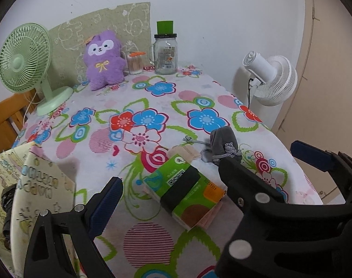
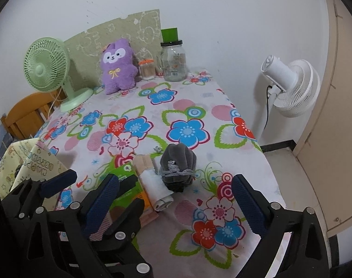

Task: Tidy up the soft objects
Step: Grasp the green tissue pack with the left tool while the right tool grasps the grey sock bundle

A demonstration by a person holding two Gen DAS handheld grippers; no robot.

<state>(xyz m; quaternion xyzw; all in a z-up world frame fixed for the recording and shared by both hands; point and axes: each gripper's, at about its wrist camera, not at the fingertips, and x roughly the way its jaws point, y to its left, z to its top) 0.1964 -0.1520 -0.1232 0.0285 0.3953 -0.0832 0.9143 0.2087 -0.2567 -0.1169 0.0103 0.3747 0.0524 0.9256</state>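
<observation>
We see a counter [image 2: 152,106] covered by a smooth cloth printed with bold blue, red and white flowers. Near its front lies a grey velvet drawstring pouch [image 2: 177,162], plump and rounded, its neck cinched by a braided silver cord; in the right wrist view it stands roughly upright with the gathered neck facing us. Just left of it, touching or nearly so, lies a glossy green tissue pack [image 1: 187,185], a flat rectangle whose long axis runs from near right to far left across the counter, resting on a thin pink pad. A white rolled packet [image 2: 156,185] lies between pack and pouch.

The left gripper [image 1: 173,185] has its jaws spread wide, the ribbed blue pads on either side of the tissue pack, holding nothing. The right gripper [image 2: 176,199] likewise has its jaws well apart, straddling the pouch from the near side without touching it.

At the back stand a fuzzy purple plush toy [image 1: 103,60], a clear glass jar [image 1: 165,55] with a green lid, a mint-green desk fan [image 1: 25,62], and a white fan [image 1: 268,78] beyond the edge.
</observation>
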